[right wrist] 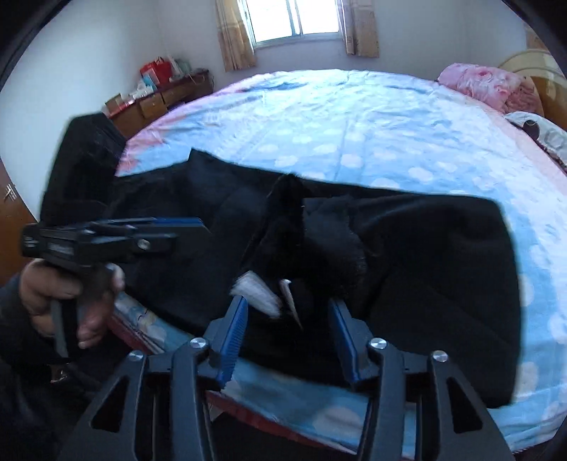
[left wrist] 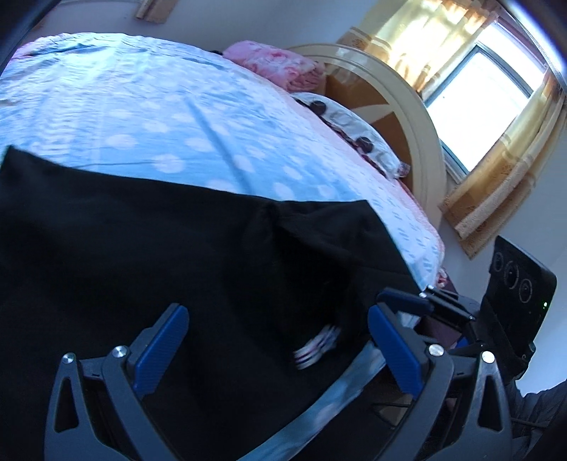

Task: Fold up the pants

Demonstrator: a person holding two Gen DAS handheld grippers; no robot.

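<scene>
Spread across the near edge of the blue cloud-print bedsheet (right wrist: 354, 117): a pair of black fabric pants (right wrist: 425, 266), rumpled toward the middle, white tag (right wrist: 255, 290) showing near the waistband. To the left in the right wrist view, held by a hand (right wrist: 67, 298) in a dark sleeve: the left gripper (right wrist: 198, 224), seen side-on over the left end of the black cloth; gap between its fingers not readable from that angle. In the left wrist view, the same left gripper (left wrist: 278, 315) with blue-padded fingers (left wrist: 163, 340) spread wide apart, nothing clamped, black cloth lying below and ahead of both tips, striped white label (left wrist: 317, 345) between them, closer to the right finger. Just beyond that right finger: the right gripper (left wrist: 425, 301), at the bed's edge. In the right wrist view, right gripper (right wrist: 287, 312) with blue pads partly apart, not pressing on anything, white tag lying between and slightly ahead of the tips, black cloth under both. Well ahead of the fingers: open bedsheet. Far ahead and to the right: a folded pink floral quilt (right wrist: 478, 83) and a spotted pillow (right wrist: 542, 133) by the cream curved headboard (left wrist: 400, 106). Straight ahead past the bed: a window with yellow curtains (right wrist: 294, 17); left of that, a brown wooden dresser (right wrist: 156, 99) carrying boxes.
</scene>
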